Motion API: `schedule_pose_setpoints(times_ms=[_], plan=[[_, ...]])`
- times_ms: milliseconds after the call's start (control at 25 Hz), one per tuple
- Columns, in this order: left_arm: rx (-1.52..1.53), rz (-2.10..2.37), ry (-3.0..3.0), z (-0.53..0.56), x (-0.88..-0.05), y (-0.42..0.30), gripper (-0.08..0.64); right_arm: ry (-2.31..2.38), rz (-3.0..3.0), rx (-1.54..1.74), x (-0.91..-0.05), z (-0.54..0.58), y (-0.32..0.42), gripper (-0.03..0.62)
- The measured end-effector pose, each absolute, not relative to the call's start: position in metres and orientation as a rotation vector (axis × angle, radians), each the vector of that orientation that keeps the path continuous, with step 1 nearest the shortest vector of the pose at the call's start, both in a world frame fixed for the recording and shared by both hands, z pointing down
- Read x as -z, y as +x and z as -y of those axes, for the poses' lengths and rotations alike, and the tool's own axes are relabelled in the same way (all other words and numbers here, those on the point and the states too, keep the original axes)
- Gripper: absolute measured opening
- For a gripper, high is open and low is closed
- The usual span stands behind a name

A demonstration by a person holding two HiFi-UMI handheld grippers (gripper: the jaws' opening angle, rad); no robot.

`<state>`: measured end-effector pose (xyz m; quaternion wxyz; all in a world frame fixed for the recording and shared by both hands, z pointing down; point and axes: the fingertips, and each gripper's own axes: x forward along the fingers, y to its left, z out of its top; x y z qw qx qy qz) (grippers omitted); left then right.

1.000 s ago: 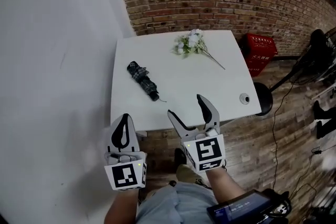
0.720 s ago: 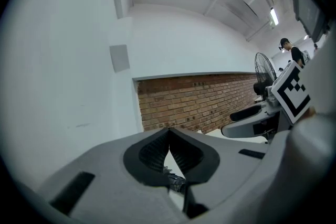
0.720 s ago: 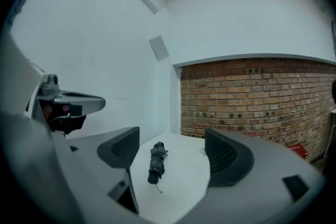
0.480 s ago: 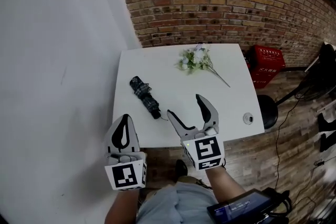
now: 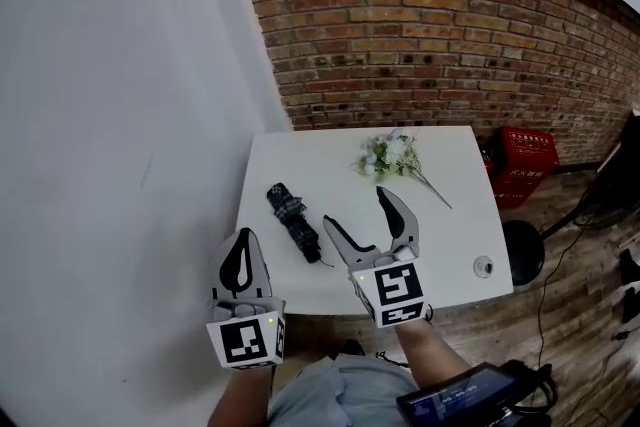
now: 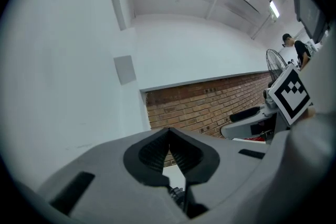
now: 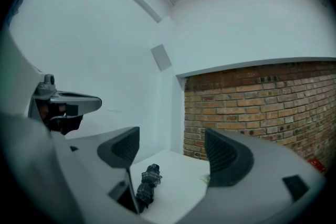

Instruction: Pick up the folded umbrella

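The umbrella (image 5: pixel 294 223) lies on the left part of the white worktop (image 5: pixel 440 245), mid-frame. The right tongs (image 5: pixel 357 205), spread wide and empty, hover just right of it. The left tongs (image 5: pixel 242 237), pressed together, are at lower left.

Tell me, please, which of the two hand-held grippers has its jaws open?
The right hand-held gripper: its jaws stand wide apart, aimed toward the folded umbrella, whereas the left hand-held gripper has its jaws closed together.
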<state>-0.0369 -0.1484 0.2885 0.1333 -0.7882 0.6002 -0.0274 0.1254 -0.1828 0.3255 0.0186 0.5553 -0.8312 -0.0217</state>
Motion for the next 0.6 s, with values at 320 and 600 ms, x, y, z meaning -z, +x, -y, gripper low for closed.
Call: schedule_pose_setpoints(times_ms=[320, 600], plan=[[0.076, -1.788, -2.252, 0.152, -0.284, -0.054, 0.008, 1.693, 2.613, 0.091, -0.317, 0.193, 0.109, 0.391], [0.067, -1.812, -2.248, 0.164, -0.288, -0.075, 0.008, 1.653, 2.613, 0.094, -0.32, 0.209, 0.085, 0.393]])
